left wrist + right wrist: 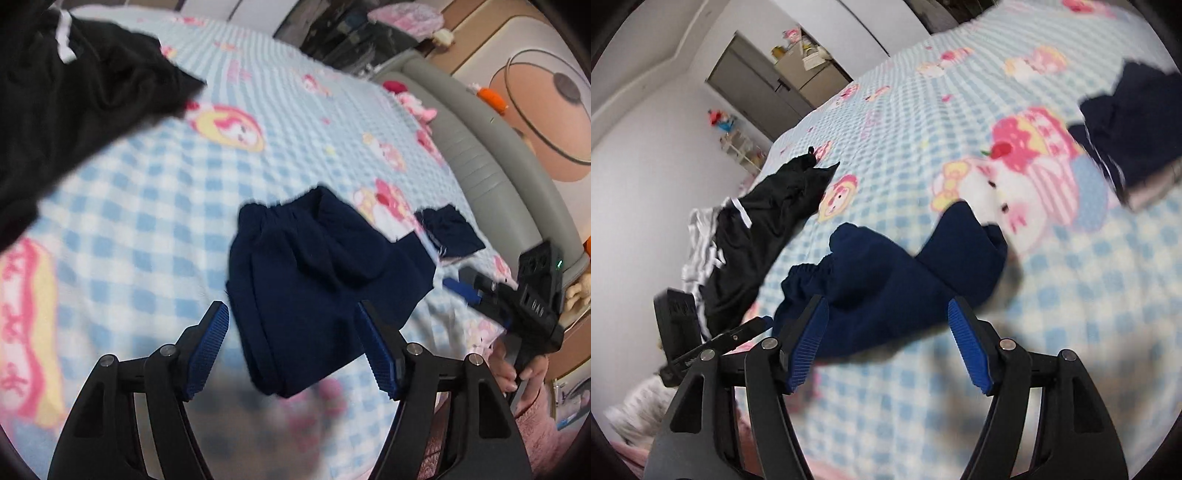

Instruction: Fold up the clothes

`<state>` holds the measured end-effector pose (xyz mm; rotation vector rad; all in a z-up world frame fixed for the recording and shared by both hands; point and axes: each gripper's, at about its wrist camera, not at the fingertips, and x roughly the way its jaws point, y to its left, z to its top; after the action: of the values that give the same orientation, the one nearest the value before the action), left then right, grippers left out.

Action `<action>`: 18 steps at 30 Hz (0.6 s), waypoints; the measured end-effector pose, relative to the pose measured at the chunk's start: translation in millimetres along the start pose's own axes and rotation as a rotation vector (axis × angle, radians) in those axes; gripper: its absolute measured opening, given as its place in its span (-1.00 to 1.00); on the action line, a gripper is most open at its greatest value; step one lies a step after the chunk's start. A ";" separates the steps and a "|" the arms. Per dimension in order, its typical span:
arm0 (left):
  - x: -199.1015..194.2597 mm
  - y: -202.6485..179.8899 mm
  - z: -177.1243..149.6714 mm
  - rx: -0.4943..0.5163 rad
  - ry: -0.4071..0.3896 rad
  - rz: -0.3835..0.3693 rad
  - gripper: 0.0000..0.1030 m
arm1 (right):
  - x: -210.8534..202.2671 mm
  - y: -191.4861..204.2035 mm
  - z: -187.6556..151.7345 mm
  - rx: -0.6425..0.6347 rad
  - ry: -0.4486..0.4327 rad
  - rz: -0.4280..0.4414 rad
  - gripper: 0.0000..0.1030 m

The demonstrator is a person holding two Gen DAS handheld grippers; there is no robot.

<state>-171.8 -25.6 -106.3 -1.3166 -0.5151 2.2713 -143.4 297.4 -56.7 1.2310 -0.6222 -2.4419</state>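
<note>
A folded navy garment [314, 277] with an elastic waistband lies on the blue checked bedsheet [147, 206]. My left gripper [291, 308] hangs just above its near edge, jaws wide apart, blue pads [210, 347] touching nothing. In the right wrist view the same navy garment [886, 280] lies ahead of my right gripper [886, 300], which is also open with its pads clear of the cloth. The right gripper [480, 288] shows at the right of the left wrist view, held by a hand [513, 369].
A crumpled black garment with white stripes [74, 92] [768, 229] lies farther back on the bed. A small folded navy stack [450, 232] [1126, 122] sits near the grey headboard [480, 155]. Striped grey-white cloth [698, 236] lies at the bed's edge.
</note>
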 end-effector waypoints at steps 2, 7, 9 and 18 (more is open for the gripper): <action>14.1 3.1 -1.3 -0.015 0.028 0.005 0.39 | 14.0 8.6 8.7 -0.041 0.000 -0.011 0.36; 33.0 10.8 14.2 -0.066 0.021 0.024 0.34 | 88.2 19.1 25.2 -0.186 0.125 -0.090 0.23; 31.6 6.2 21.9 -0.050 0.002 0.016 -0.04 | 110.6 19.9 24.7 -0.232 0.206 -0.097 -0.17; -20.9 -51.5 -11.6 0.256 -0.110 0.051 -0.44 | 31.7 46.7 -12.8 -0.321 0.091 -0.045 -0.81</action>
<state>-142.2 6.1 -69.6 -1.0956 -0.2179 2.3684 -146.4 239.7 -60.4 1.2229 -0.1694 -2.3868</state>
